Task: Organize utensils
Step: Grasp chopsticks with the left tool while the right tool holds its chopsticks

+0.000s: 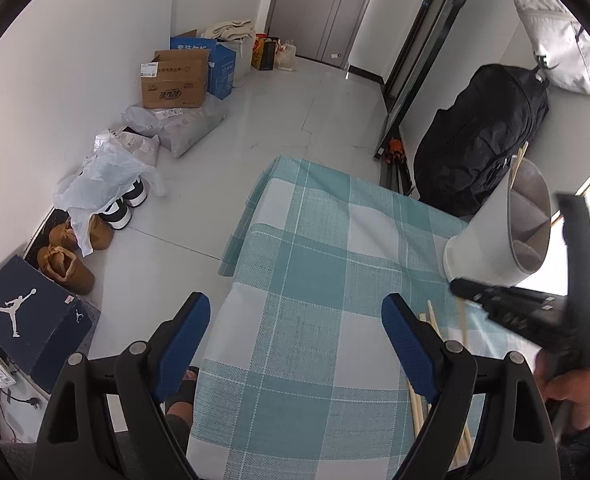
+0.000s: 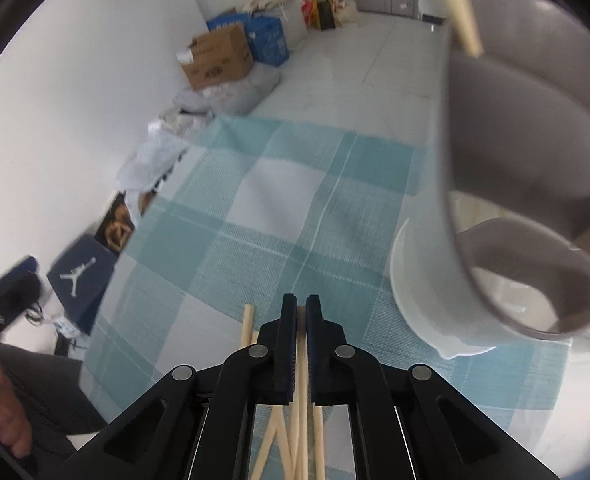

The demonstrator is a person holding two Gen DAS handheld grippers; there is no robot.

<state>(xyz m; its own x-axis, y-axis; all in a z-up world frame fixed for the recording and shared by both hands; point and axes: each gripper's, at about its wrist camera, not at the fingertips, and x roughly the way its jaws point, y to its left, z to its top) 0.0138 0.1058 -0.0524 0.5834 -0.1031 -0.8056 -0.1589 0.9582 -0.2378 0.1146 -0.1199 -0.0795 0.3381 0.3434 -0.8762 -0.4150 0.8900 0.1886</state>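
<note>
Several pale wooden chopsticks [image 2: 248,325] lie on the teal checked tablecloth [image 2: 279,208]. My right gripper [image 2: 301,308] is closed on one chopstick, which shows in the narrow gap between its jaws. A grey and white divided utensil holder [image 2: 495,184] stands close on the right with a chopstick [image 2: 461,12] in its far compartment. In the left wrist view my left gripper [image 1: 295,316] is open and empty above the cloth, the holder [image 1: 495,236] is at the right with a chopstick [image 1: 518,164] in it, loose chopsticks [image 1: 464,320] lie by the right finger, and the right gripper [image 1: 461,286] reaches in from the right.
The table's far edge [image 1: 279,164] drops to a white floor. Cardboard boxes [image 1: 175,80], bags and shoes [image 1: 67,264] line the left wall. A dark blue shoebox [image 1: 27,316] sits at lower left. A black bag [image 1: 483,140] stands behind the table.
</note>
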